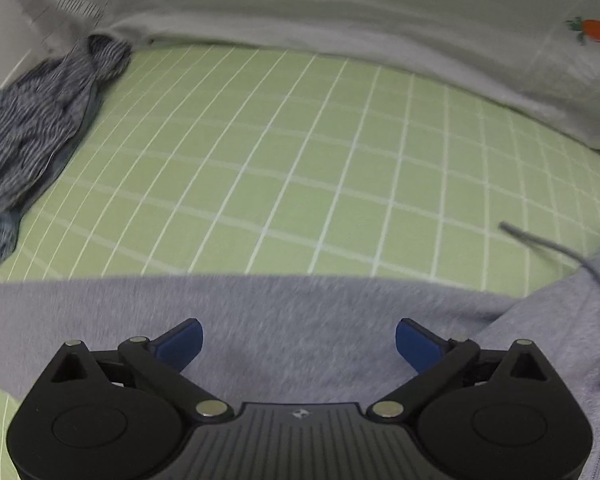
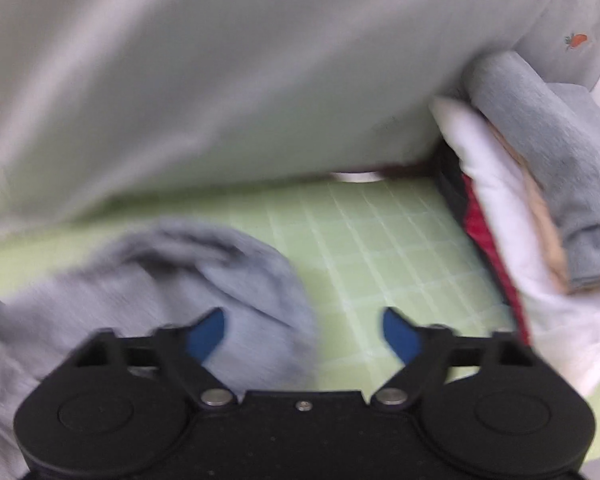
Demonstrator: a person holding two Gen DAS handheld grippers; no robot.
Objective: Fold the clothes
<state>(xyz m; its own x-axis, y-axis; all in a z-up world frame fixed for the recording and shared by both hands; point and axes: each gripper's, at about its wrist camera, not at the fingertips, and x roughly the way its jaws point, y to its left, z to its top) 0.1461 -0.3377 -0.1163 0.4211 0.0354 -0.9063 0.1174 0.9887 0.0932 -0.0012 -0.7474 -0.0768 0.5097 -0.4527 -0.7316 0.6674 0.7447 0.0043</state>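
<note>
the surface is a green mat (image 1: pixel 300 152) ruled with a white grid. taking the mat as landmark: a grey hoodie (image 1: pixel 260 320) lies across its near edge, its drawstring (image 1: pixel 540 242) trailing onto the bare grid at the near right. a crumpled striped garment (image 1: pixel 32 132) sits at the mat's far left. a pale sheet (image 1: pixel 340 12) printed with a carrot (image 1: pixel 598 30) bunches along the mat's far edge. in the right wrist view the hoodie's (image 2: pixel 220 272) rounded end rests on the mat (image 2: pixel 380 248), and a stack (image 2: pixel 540 200) of folded clothes, grey on top, then tan, white and red, stands at the mat's right side beside the sheet (image 2: pixel 220 80).
</note>
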